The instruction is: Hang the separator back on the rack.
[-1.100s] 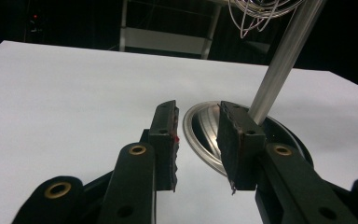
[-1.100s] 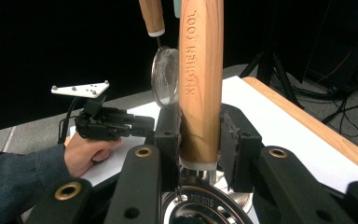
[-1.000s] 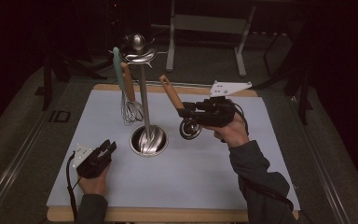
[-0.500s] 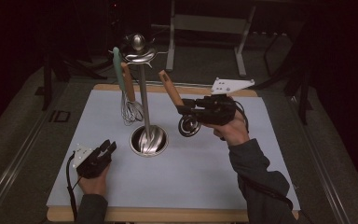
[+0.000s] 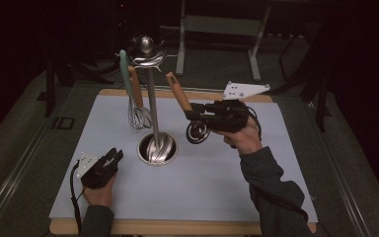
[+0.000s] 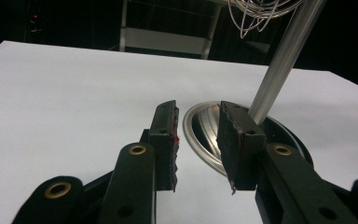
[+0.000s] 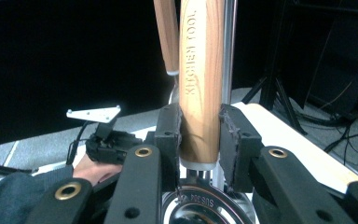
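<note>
A steel utensil stand (image 5: 153, 108) rises from a round base (image 5: 157, 148) on the white mat. A wire whisk (image 5: 139, 117) with a wooden handle and a teal-handled utensil (image 5: 124, 69) hang from its top. My right gripper (image 5: 190, 116) is raised to the right of the pole, shut on the wooden handle (image 5: 177, 91) of a kitchen tool whose round metal head (image 5: 197, 132) hangs below. In the right gripper view the pads (image 7: 170, 135) press that handle (image 7: 200, 70). My left gripper (image 5: 114, 155) rests on the mat left of the base, open and empty (image 6: 198, 140).
The white mat (image 5: 227, 187) lies on a wooden table (image 5: 177, 228) with bare room at the front and right. A metal frame (image 5: 217, 24) stands behind the table in the dark. The pole (image 6: 279, 70) and whisk wires (image 6: 256, 14) are close ahead of the left gripper.
</note>
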`<state>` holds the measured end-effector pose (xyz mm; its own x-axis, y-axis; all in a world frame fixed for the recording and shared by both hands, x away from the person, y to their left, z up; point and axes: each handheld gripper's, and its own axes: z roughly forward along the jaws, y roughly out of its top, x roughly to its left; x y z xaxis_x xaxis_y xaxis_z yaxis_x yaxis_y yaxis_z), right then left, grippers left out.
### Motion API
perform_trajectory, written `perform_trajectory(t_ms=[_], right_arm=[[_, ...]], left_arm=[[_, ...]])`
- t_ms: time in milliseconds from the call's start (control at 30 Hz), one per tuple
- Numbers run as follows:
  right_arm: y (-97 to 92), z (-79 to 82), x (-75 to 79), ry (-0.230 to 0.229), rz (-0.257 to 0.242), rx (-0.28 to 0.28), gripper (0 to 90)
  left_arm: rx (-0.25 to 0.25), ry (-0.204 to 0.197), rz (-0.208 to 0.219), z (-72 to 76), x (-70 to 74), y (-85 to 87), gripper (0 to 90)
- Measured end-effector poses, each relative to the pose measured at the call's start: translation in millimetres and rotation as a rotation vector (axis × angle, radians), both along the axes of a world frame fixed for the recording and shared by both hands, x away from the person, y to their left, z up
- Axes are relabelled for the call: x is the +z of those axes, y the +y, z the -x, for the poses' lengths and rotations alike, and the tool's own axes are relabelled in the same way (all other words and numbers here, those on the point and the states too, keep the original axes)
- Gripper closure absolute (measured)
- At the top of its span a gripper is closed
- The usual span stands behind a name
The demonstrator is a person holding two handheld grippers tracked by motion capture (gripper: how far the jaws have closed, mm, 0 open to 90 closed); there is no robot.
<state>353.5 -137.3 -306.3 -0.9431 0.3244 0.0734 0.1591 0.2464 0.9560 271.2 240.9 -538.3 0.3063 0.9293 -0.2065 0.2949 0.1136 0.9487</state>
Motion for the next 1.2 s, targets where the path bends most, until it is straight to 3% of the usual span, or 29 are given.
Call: perform_trajectory(t_ms=[467,1200], right_arm=[[1.3,4.7,6.9,-0.022,-0.044,0.011,70.6],[9.8,9.5,18.5,-0.055,-0.071,0.032,70.7]], left_arm=[[-0.001,0.000,0.000,0.1,-0.1,-0.4,68.0],[-0.001,0.000,0.001,0.5,0.1,-0.6,68.0]])
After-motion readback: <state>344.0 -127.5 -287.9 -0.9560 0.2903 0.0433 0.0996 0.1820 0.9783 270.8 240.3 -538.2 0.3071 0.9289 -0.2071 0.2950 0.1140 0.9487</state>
